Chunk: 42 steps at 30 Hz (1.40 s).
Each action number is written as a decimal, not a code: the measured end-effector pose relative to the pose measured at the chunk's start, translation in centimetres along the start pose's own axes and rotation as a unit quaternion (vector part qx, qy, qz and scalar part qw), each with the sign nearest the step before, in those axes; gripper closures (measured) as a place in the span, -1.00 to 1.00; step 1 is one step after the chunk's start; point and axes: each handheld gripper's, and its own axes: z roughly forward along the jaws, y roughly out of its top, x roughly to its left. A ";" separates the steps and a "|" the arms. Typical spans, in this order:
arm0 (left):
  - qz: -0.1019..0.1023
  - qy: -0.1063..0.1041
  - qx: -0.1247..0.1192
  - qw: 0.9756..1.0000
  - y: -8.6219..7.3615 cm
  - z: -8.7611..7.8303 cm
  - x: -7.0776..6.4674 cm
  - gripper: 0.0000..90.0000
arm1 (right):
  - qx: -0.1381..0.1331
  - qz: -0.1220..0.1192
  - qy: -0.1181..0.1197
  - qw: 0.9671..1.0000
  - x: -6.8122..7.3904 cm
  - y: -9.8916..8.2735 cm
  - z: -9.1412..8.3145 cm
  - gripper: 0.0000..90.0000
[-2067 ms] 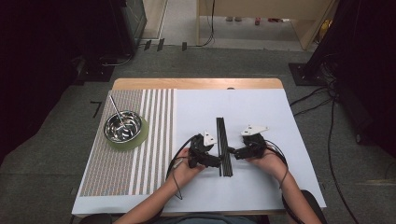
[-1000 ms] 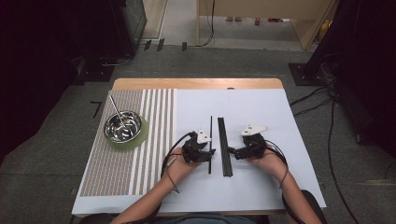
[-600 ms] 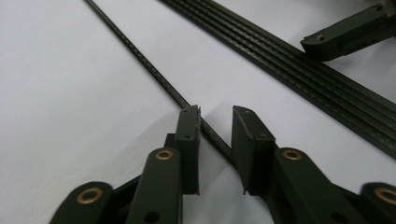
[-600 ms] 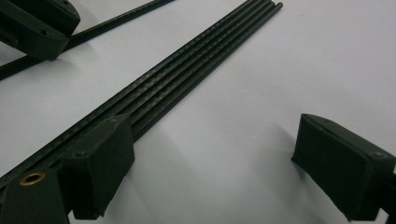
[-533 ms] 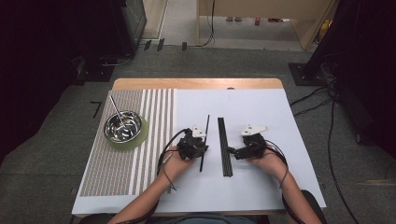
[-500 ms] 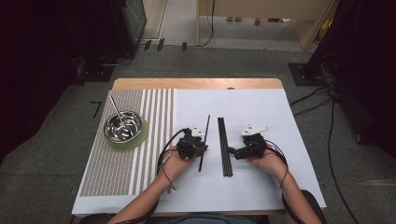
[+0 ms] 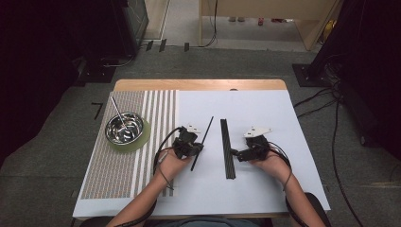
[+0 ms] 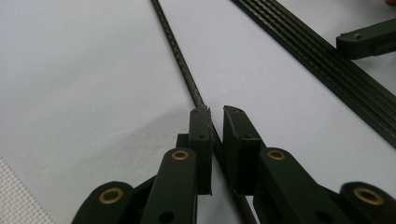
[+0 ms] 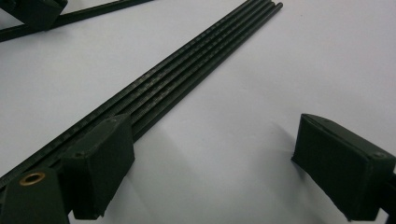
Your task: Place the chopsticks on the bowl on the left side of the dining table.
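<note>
A bundle of thin black rods lies lengthwise on the white sheet. My left gripper is shut on a single black rod, which slants to the left of the bundle and apart from it. In the left gripper view the gripper pinches this ridged rod, and the bundle passes at the upper right. My right gripper is open at the bundle's right side. Seen from the right gripper, one jaw rests against the bundle and the other stands over bare sheet.
A steel bowl with a thin stick in it sits on a green coaster, on the striped mat at the left. The table's wooden far edge shows beyond the sheet. Cables trail from both grippers.
My left gripper has drawn one rod out of the bundle and carried it leftward, tilting it. The right gripper has stayed open beside the bundle.
</note>
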 end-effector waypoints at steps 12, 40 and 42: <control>0.011 0.002 0.017 1.000 -0.1 -0.6 1.0 0.88 | 0.000 0.000 0.000 1.000 0.0 0.0 0.0 -0.74; 0.025 0.021 0.009 0.999 -0.6 -1.3 3.1 0.87 | 0.000 0.000 0.000 1.000 0.0 0.0 0.0 -0.74; 0.025 0.024 0.006 0.999 -0.7 -1.3 3.1 0.90 | 0.000 0.000 0.000 1.000 0.0 0.0 0.0 -0.74</control>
